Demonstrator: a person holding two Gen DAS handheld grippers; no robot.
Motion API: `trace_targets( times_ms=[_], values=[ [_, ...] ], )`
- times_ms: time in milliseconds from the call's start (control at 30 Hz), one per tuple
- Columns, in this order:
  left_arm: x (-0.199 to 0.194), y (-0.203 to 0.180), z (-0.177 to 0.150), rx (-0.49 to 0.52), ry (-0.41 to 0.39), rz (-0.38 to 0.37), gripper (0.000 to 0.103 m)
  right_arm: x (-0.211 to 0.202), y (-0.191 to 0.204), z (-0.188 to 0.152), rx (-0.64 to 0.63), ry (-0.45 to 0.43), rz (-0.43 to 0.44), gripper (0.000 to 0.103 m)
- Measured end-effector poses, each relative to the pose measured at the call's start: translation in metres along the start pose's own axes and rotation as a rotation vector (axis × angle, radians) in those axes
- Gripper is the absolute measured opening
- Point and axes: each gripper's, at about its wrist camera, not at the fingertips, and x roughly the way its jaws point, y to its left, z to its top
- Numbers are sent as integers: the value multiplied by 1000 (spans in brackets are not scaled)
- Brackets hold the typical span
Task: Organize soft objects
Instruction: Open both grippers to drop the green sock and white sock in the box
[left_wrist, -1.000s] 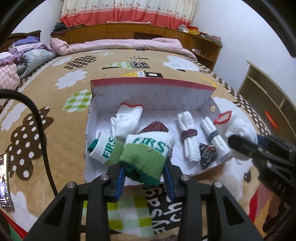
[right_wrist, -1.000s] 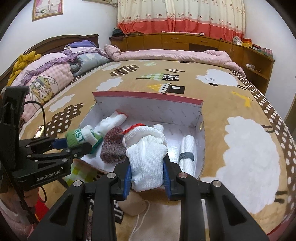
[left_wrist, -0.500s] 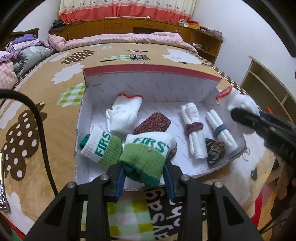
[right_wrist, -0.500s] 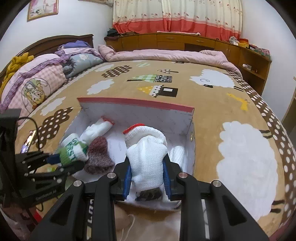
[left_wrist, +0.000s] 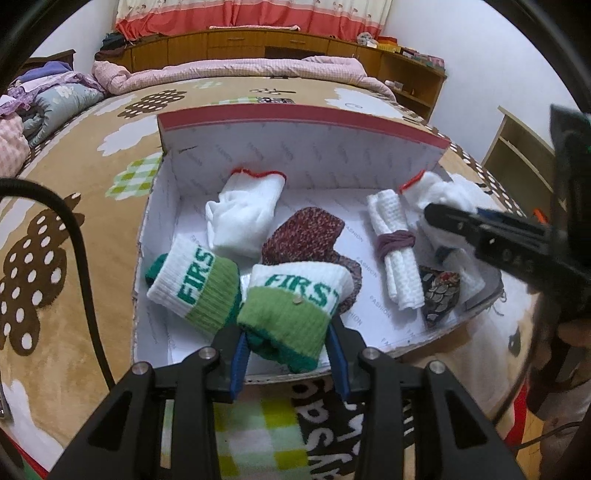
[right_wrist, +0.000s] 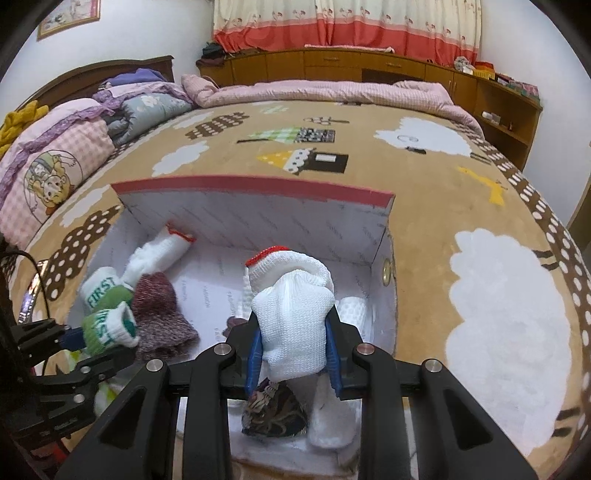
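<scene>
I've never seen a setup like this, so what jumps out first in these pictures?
A cardboard box sits open on a cartoon-patterned bed, with rolled socks and towels inside. The left gripper clamps a green-and-white sock over the box's near edge, and the right gripper grips a white glove above the box.

The left gripper (left_wrist: 290, 360) clamped a green-and-white rolled sock (left_wrist: 291, 306) over the near edge of the cardboard box (left_wrist: 295, 147). A matching sock roll (left_wrist: 194, 286) lay beside it. The right gripper (left_wrist: 448, 221) held a white glove (left_wrist: 448, 194) at the box's right side.
</scene>
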Motion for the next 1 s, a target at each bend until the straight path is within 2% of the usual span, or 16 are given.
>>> trace_targets(
  times_ms=[400, 533, 600, 733, 1000],
  values=[
    [-1, 7, -1, 5, 7, -15, 42, 22, 1, -11, 16, 45, -13, 32],
    [-3, 10, -3, 20, -5, -3, 52, 24, 5, -14, -8, 51, -33, 36],
    [-4, 13, -3, 8, -3, -6, 54, 25, 7, -14, -13, 55, -39, 37],
    [-8, 14, -4, 1, -11, 9, 61, 23, 7, -13, 5, 57, -29, 44],
    [-21, 11, -8, -9, -19, 20, 66, 2, 5, -13, 19, 20, -37, 61]
  ],
)
